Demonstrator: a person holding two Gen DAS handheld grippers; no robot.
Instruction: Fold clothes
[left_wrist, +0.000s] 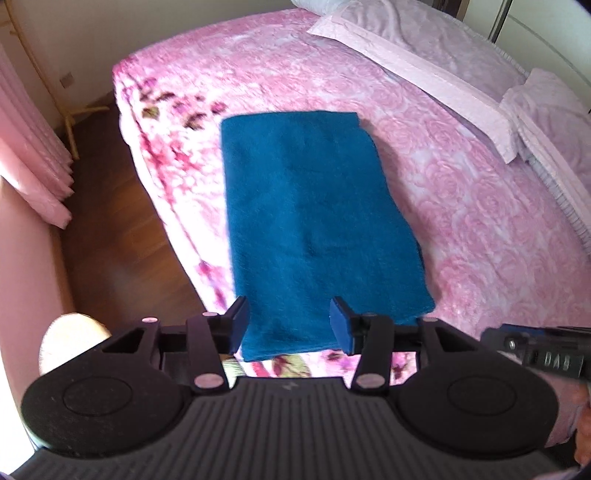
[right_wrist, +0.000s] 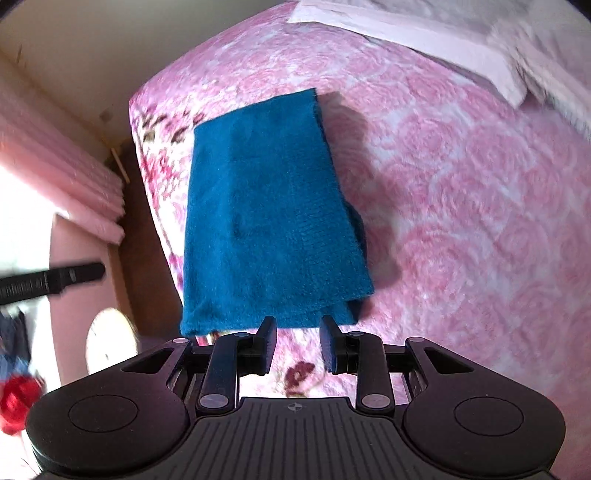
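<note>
Bed: I see a wide bed (left_wrist: 461, 206) under a pink rose-patterned blanket, with a darker flower print along its near and left edges.
Pillows: pale pink pillows (left_wrist: 413, 48) lie at the far right end of my left view, blurred in the right view.
Floor: dark wooden boards (left_wrist: 122, 236) run along the left side of the bed, with pink curtains (left_wrist: 33, 162) beyond.
Garment: the teal garment (left_wrist: 314, 221) lies flat on the blanket near the bed's left edge, folded into a long rectangle that runs away from me. Its fabric looks fuzzy and plain, one solid colour. Along its right side I can see a lower layer poking out from under the top one (right_wrist: 356, 221), so the fold is not quite even.
Left gripper: my left gripper (left_wrist: 291, 326) hangs over the garment's near end, jaws spread apart, with cloth showing between them but no pad pressing on it.
Right gripper: my right gripper (right_wrist: 297, 345) sits just short of the near hem, jaws parted over bare blanket, holding nothing.
</note>
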